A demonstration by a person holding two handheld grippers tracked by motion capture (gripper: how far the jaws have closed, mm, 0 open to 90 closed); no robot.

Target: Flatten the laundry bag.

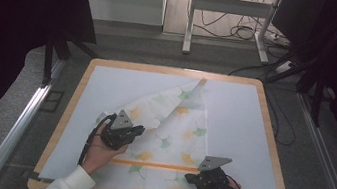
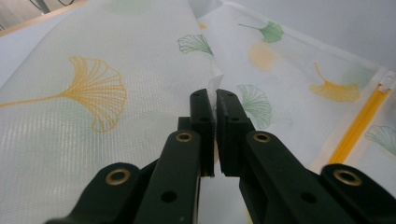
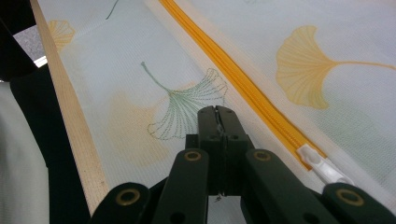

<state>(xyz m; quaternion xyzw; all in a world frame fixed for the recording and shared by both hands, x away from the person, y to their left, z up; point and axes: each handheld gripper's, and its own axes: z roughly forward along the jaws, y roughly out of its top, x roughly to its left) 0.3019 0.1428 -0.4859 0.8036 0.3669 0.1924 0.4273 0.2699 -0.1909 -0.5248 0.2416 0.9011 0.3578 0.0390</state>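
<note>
Nearest to us, at the front edge of the desk (image 1: 271, 140), our right tool (image 1: 193, 178) sits closed tight with a thin pinch of the mesh bag (image 1: 175, 136) between its pads; in the right gripper view the jaws meet just beside the yellow zipper (image 3: 233, 65), whose white pull (image 3: 322, 165) lies close at their right. A little farther in, our left tool (image 1: 137, 129) is also clamped, its 2 pads (image 2: 201, 119) pressed on a folded edge of the same bag, which it lifts so that a flap turns over toward the middle. The bag itself lies spread across the pale mat (image 1: 107, 85) at the centre of the desk, 1 corner peaked toward the far edge. We judge it very light and limp, a thin netted fabric printed with ginkgo leaves: it will drape, sag and crease wherever we leave it unsupported, and it may slip out of a shallow pinch. The better holds seem to be the seamed edges and corners, or the stiffer zipper line, where the cloth is doubled; a bite in the open mesh would likely just bunch it.
</note>
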